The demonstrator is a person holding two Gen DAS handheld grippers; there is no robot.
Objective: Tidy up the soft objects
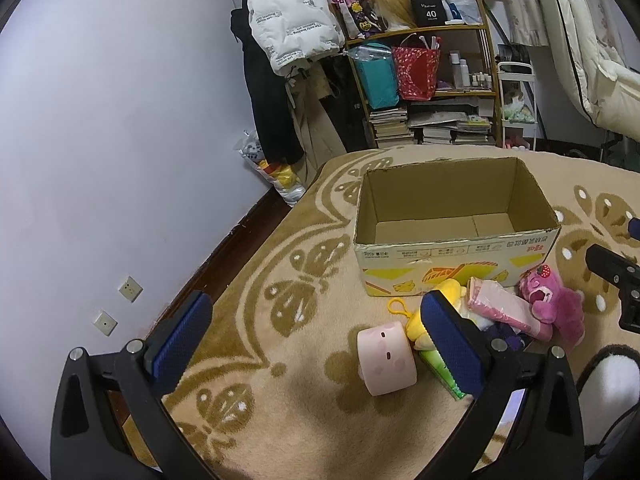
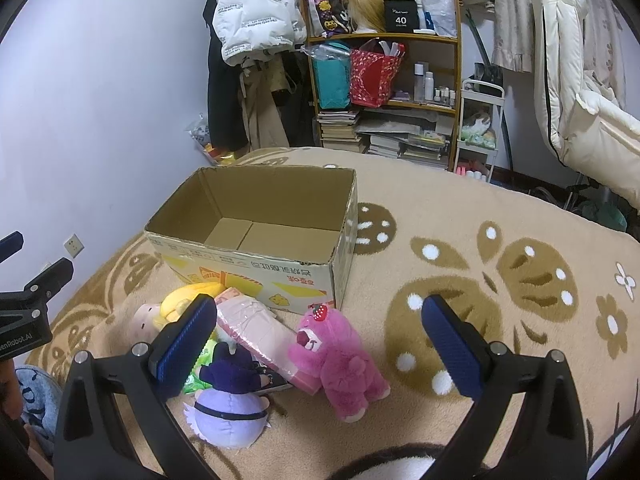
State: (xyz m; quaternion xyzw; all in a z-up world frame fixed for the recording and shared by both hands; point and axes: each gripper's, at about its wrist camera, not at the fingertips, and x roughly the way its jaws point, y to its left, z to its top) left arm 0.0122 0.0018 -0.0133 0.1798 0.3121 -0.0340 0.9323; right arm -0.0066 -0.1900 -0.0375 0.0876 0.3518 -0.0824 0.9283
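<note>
Box (image 2: 256,268): open cardboard, nothing visible inside, standing on the blanket (image 2: 480,220). Stiff walls, light by the look of it; likely to slide if nudged on the fleece.

Soft things lie heaped just in front of the box's near wall, some touching or overlapping.

Pink bear (image 2: 340,356): the largest toy, lying on its side at the right end of the heap. Plush, light, will squash; best taken across the torso.

Purple doll (image 2: 230,404): round, nearest the camera. Grip the body, not the dark hair.

Pink pack (image 2: 264,336): wrapped in shiny film, probably slippery; pinch across its narrow width.

Pink roll (image 1: 386,356): squat cylinder, apart at the left end. Soft; take it across its round sides.

Yellow toy (image 1: 424,320): has a loop, partly buried.

Green packet (image 1: 444,372): mostly hidden.

Left gripper (image 1: 320,344): fingers wide apart, holding nothing, above the blanket near the roll. Right gripper (image 2: 320,344): also wide apart and empty, above the bear.

Surface: thick patterned fleece, yielding, so pressing down will sink. Room: plain wall, crowded shelf (image 2: 384,40), hung coats behind.
</note>
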